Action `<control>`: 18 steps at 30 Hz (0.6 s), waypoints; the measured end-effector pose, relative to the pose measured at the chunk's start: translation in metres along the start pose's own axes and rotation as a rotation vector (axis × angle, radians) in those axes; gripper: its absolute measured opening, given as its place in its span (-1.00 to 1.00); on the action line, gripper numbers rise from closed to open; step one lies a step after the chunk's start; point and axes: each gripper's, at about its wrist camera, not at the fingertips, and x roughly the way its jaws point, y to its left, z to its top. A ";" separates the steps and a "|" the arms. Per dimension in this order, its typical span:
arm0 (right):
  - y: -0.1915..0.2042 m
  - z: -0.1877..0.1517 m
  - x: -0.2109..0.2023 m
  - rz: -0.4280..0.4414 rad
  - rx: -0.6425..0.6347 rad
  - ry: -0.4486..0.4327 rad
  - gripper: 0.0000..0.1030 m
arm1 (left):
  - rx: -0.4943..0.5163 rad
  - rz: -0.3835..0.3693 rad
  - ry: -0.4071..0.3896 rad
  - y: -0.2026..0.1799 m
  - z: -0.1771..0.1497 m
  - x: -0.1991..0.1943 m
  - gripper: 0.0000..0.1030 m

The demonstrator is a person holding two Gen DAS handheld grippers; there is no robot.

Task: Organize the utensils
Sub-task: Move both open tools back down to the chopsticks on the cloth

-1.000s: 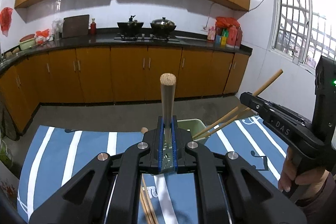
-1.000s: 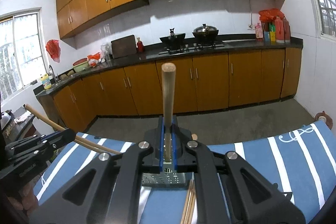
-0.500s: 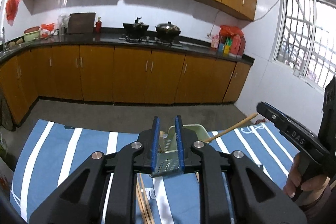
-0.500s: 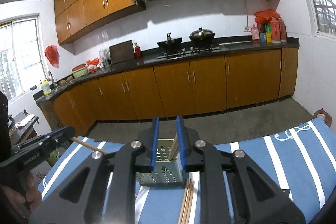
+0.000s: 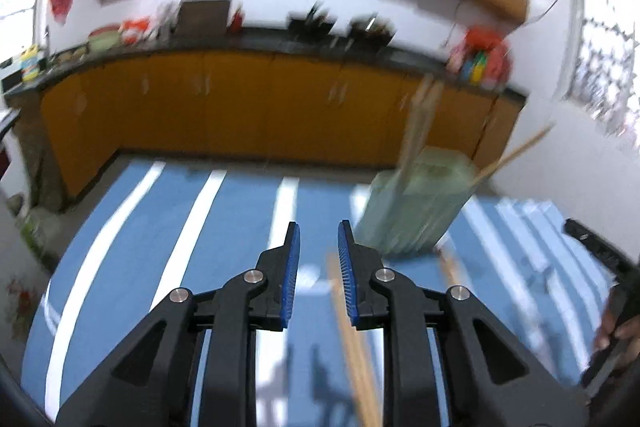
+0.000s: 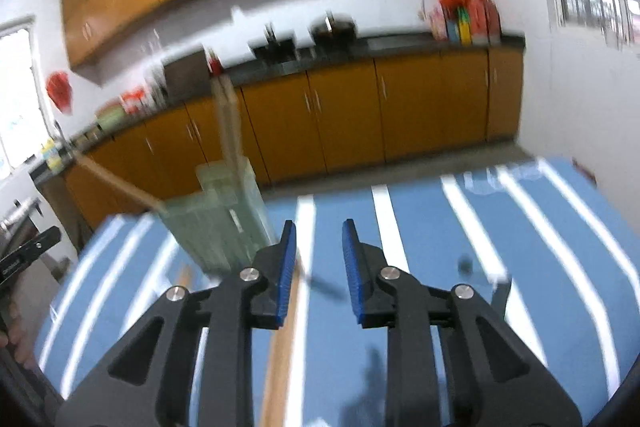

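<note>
Wooden sticks that each gripper clamped upright 1 second ago are out of the jaws and standing in the caddy (image 5: 416, 203); both sets of jaws have just been opening. Left gripper (image 5: 318, 269): blue ribbed pads narrowly apart, nothing pinched; a chopstick (image 5: 352, 339) lying on the cloth (image 5: 180, 227) shows through the gap, under the pads, not touching them. Right gripper (image 6: 318, 267): same narrow gap, nothing between the pads; another stick (image 6: 280, 359) lies on the cloth below its left finger. Both views now look down at the cloth where before they faced the cabinets, with the caddy off to the side instead of dead ahead, so I read this as drop done and heading for the next pickup. Caddy sits on the cloth, right of the left gripper, left of the right 1, just past the fingertips. It's pale green translucent plastic, boxy, perforated walls; 2 or more sticks poke out, 1 near upright, 1 leaning hard outward. Frames are motion-blurred, so the count is uncertain. Sticks are plain light wood, round, thin. Cloth is blue with white stripes, flat. At least 2 loose sticks remain, so the task isn't finished.
</note>
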 end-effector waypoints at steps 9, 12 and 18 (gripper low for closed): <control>0.027 -0.077 0.060 0.049 -0.052 0.259 -0.53 | -0.048 0.044 0.220 0.017 -0.071 0.048 -0.60; 0.033 -0.086 0.069 0.054 -0.061 0.287 -0.54 | -0.054 0.037 0.240 0.017 -0.082 0.050 -0.60; 0.036 -0.091 0.072 0.050 -0.064 0.299 -0.54 | -0.050 0.007 0.258 0.011 -0.089 0.053 -0.60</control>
